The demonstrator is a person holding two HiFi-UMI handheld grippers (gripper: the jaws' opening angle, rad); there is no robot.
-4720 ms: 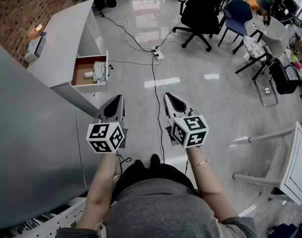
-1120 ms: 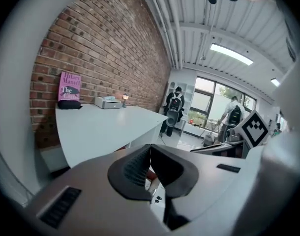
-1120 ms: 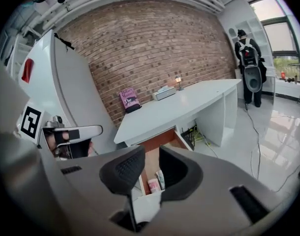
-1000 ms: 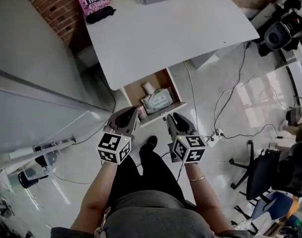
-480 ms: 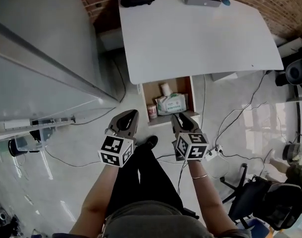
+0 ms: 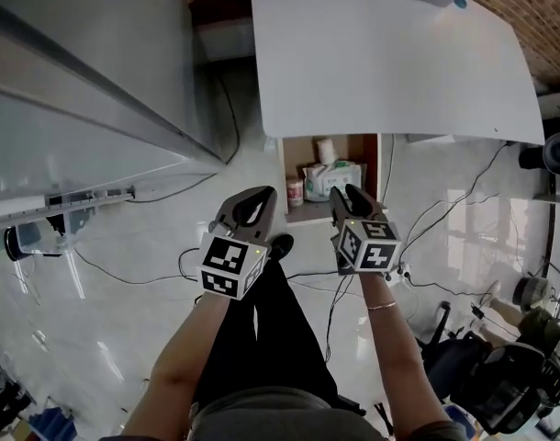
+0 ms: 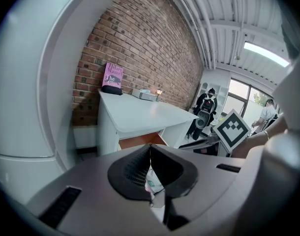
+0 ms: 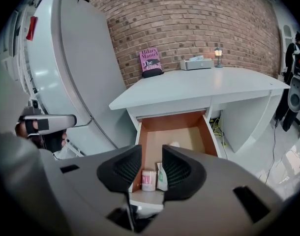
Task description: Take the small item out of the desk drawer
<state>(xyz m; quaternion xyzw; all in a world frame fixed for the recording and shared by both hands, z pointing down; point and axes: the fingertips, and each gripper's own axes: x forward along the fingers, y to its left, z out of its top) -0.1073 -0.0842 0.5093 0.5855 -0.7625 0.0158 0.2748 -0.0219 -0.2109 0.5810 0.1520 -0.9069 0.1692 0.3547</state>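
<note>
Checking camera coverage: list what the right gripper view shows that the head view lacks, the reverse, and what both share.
Only the right gripper view: the pink book propped against the brick wall. Only the head view: the person's black shoe and black trousers. Both: the white desk, its open drawer, and inside it the small pink-labelled container and the wipes pack.

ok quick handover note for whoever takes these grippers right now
Left gripper: shut, empty, short of the drawer.
Right gripper: jaws apart, just been opening, nothing between them, aimed into the drawer.
Things: drawer open under the white desk; small pink-labelled pot at its front, beside the wipes pack.
Done: drawer stands open; nothing gripped yet.
Left: reach in, grip the pot, lift it out.
</note>
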